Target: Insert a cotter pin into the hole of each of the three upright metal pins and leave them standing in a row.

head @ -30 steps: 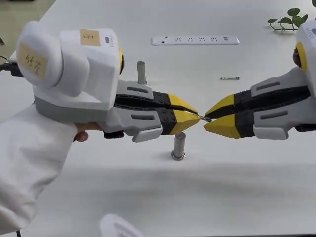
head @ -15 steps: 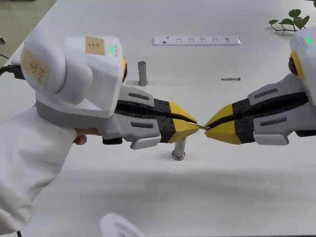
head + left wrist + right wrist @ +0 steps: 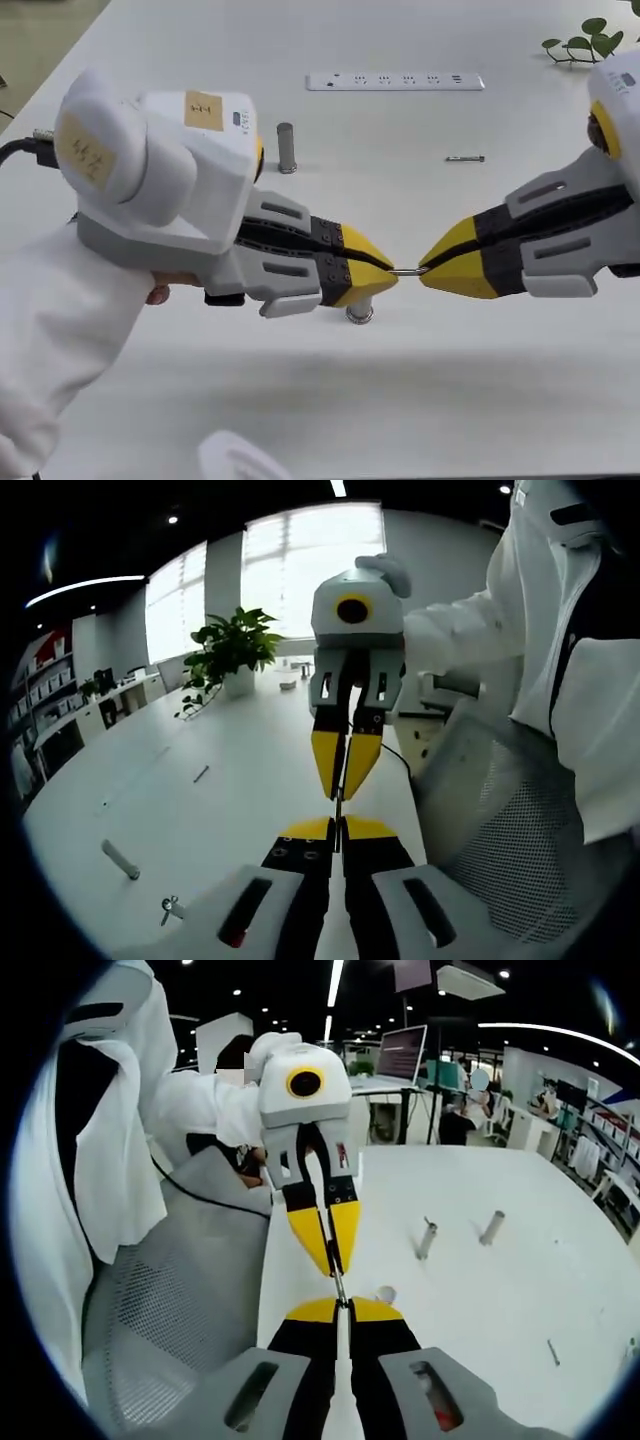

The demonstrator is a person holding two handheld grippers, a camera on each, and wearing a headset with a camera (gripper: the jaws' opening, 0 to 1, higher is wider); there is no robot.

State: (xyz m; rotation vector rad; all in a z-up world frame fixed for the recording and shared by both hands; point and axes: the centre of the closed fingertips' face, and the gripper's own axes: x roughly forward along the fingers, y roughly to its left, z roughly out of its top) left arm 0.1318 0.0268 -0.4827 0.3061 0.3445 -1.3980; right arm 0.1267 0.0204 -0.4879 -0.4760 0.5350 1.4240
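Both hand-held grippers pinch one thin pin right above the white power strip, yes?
No. In the head view the left hand-held gripper and right hand-held gripper pinch the cotter pin above an upright metal pin; the power strip lies farther back.

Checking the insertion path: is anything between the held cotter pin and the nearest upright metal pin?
Nothing visible: left gripper and right gripper pinch the thin metal cotter pin above the grey upright metal pin.

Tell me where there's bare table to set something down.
Free: the tabletop along the near edge, and between power strip and loose cotter pin. Crowded: the middle, where left gripper and right gripper hold a cotter pin over a metal pin.
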